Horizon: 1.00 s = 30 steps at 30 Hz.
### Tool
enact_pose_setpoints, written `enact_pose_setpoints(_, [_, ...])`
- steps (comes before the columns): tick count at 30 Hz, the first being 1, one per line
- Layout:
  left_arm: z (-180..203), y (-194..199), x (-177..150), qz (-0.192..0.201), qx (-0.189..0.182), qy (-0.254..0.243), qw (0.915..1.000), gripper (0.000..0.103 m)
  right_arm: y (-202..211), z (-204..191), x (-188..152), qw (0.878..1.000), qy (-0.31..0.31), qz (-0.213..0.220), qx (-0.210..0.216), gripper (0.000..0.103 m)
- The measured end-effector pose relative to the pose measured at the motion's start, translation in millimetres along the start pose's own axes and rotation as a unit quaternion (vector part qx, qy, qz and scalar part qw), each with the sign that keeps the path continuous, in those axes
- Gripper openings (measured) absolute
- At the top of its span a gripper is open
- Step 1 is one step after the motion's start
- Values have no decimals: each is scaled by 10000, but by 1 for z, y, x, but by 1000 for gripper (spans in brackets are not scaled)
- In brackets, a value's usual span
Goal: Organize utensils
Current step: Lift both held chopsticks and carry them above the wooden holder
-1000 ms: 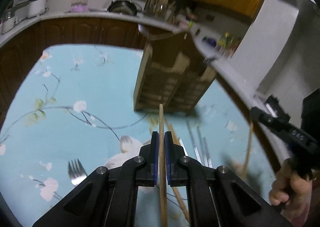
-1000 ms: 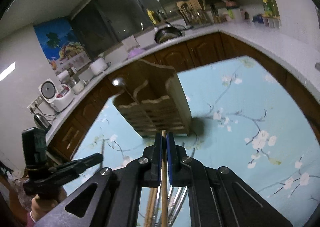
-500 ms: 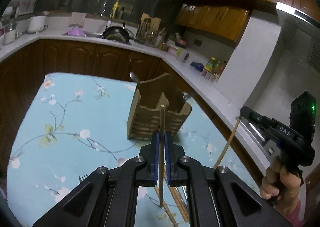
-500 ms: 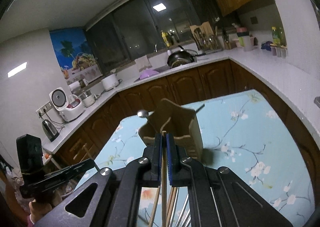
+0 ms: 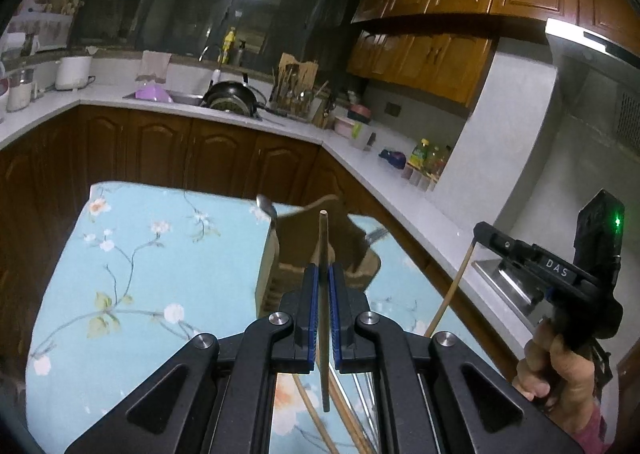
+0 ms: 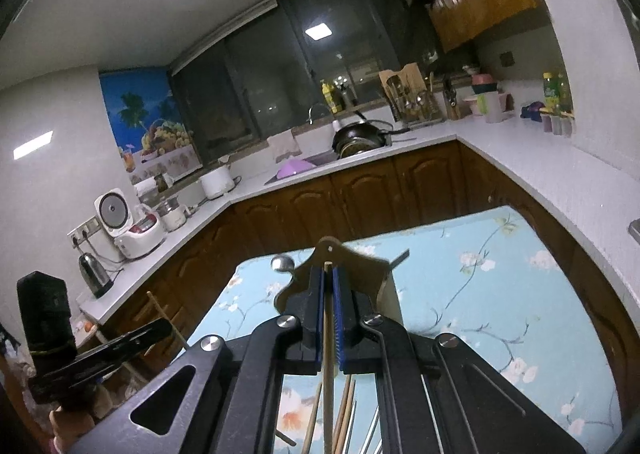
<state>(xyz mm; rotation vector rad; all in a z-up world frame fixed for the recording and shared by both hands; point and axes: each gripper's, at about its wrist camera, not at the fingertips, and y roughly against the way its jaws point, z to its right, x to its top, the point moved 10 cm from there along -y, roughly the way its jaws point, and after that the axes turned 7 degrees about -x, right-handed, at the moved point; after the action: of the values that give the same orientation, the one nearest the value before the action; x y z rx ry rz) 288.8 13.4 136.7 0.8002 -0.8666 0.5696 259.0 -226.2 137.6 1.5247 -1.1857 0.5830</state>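
My left gripper (image 5: 323,274) is shut on a wooden chopstick (image 5: 323,238) that sticks up past the fingertips, held high above the table. My right gripper (image 6: 328,278) is shut on another wooden chopstick (image 6: 327,334); it also shows in the left wrist view (image 5: 452,290), hanging from the right gripper (image 5: 480,232). A wooden utensil holder (image 5: 320,254) stands on the blue floral tablecloth (image 5: 140,274), with a spoon (image 5: 266,207) and a fork (image 5: 376,234) sticking out of it. The holder also shows in the right wrist view (image 6: 360,266).
More wooden chopsticks (image 5: 312,414) and metal chopsticks (image 6: 372,430) lie on the cloth below the grippers. Kitchen counters (image 5: 400,189) with cabinets wrap around the table's far and right sides. A pan (image 5: 230,97) sits near the sink.
Both grippers have risen and tilted up, lifting their chopsticks off the table. The holder now appears lower and farther in both views.
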Motion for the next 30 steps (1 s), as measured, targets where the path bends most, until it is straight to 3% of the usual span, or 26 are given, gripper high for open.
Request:
enact_pose_setpoints(9, [-2, -11, 59, 574, 130, -285, 9979, 3, -9, 8, 72, 9963, -170, 802, -251, 4])
enact_pose_setpoints(16, [-11, -43, 97, 990, 345, -422, 9936, 3, -31, 21, 116, 9882, -358, 1409, -483, 4])
enact_pose_setpoints(24, [-29, -106, 69, 1059, 651, -405, 9914, 3, -72, 28, 86, 9876, -290, 1444, -537, 4])
enact_pose_setpoints(30, [-37, -145, 30, 755, 767, -246, 9939, 3, -95, 43, 43, 9899, -355, 1242, -586, 5])
